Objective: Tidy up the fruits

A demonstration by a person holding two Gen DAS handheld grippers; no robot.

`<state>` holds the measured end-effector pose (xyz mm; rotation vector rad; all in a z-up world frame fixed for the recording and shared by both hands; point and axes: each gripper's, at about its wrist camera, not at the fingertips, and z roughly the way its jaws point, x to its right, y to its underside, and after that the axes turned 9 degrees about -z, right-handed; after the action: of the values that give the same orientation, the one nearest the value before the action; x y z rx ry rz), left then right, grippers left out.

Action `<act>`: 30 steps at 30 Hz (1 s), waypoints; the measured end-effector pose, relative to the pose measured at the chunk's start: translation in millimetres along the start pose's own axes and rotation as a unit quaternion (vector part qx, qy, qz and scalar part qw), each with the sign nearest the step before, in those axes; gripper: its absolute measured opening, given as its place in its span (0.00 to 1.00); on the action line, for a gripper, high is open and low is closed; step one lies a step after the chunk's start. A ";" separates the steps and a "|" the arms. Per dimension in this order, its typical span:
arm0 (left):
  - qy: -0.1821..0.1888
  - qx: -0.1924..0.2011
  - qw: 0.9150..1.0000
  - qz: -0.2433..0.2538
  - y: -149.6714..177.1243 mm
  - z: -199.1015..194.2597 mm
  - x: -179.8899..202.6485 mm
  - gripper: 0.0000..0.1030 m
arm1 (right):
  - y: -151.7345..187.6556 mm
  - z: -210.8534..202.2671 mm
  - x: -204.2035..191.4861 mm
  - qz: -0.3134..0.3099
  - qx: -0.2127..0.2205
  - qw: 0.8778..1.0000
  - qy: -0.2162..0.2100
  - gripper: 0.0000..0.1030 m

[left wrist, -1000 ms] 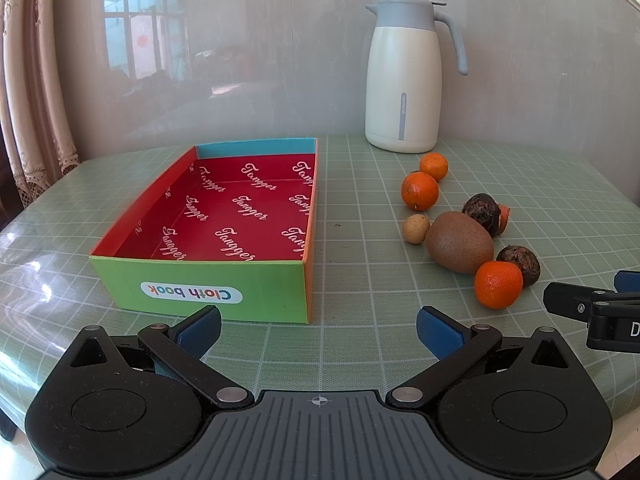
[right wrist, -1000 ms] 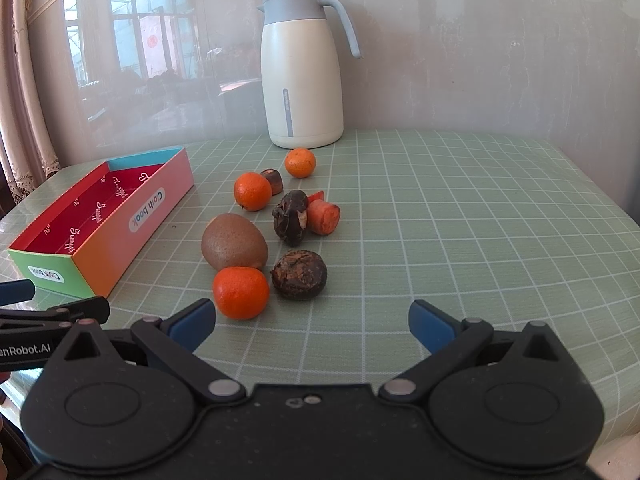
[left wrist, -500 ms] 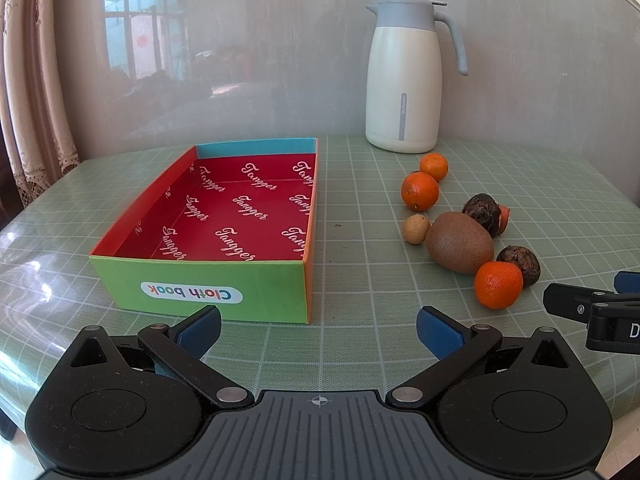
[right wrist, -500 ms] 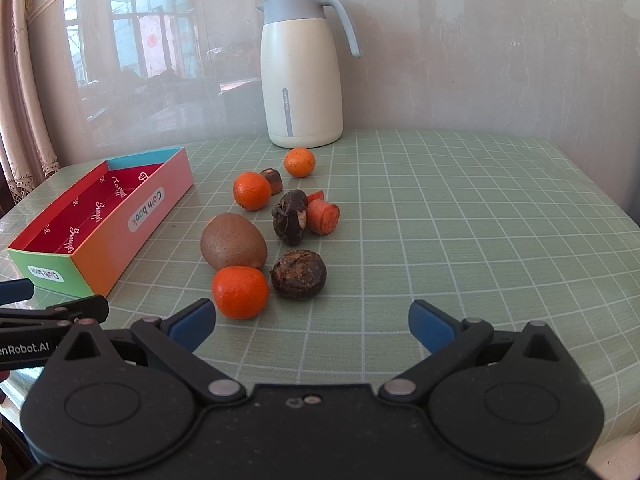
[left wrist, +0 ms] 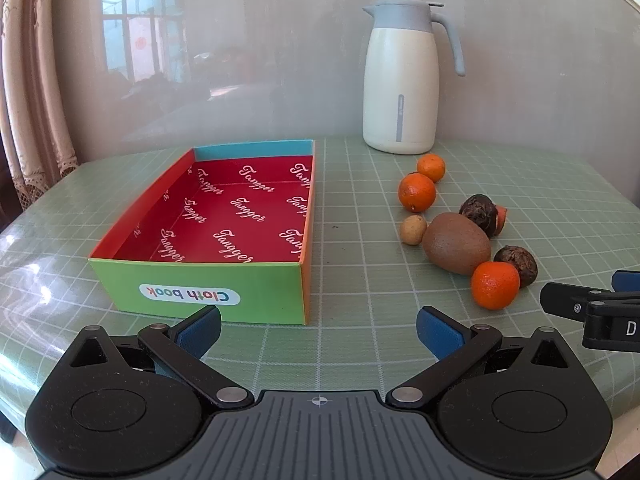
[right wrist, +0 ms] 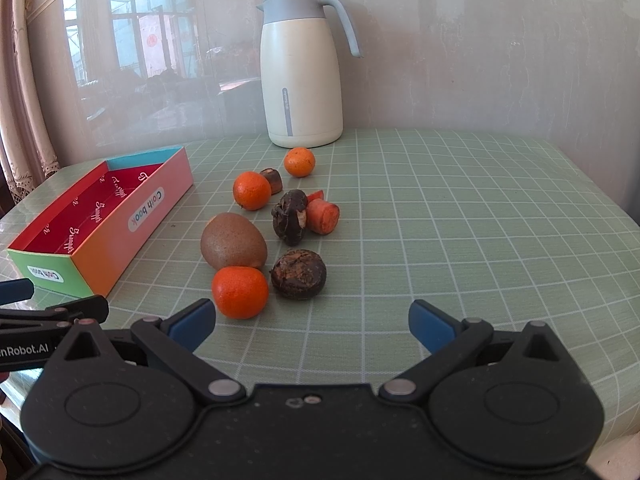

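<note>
Hovering low over the green gridded surface (left wrist: 360, 304), the left gripper (left wrist: 319, 326) has its fingers spread wide and holds nothing, facing the colourful box (left wrist: 200, 284) with its red lining. The right gripper (right wrist: 312, 320) also has wide fingers with nothing between them, and it points at the loose fruit: a near tangerine (right wrist: 239, 291) touching the kiwi (right wrist: 233, 246), two dark wrinkled fruits (right wrist: 298, 274) beside them, and two more tangerines (right wrist: 252, 190) nearer the white jug (right wrist: 301, 80).
</note>
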<state>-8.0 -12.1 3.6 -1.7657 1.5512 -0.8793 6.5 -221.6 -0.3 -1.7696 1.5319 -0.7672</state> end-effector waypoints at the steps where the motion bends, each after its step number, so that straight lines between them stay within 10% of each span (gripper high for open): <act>1: 0.001 0.001 1.000 0.002 0.1 -0.3 0.3 1.00 | -0.2 0.0 0.1 0.000 0.000 1.000 0.000 1.00; 30: 0.044 0.008 0.997 0.066 -7.2 7.8 44.1 1.00 | 0.6 -13.4 59.1 0.101 0.019 0.994 0.024 1.00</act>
<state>6.3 -54.9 8.4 -1.6127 1.6923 -0.9118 3.8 -281.7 7.8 -1.5509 1.6852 -0.7370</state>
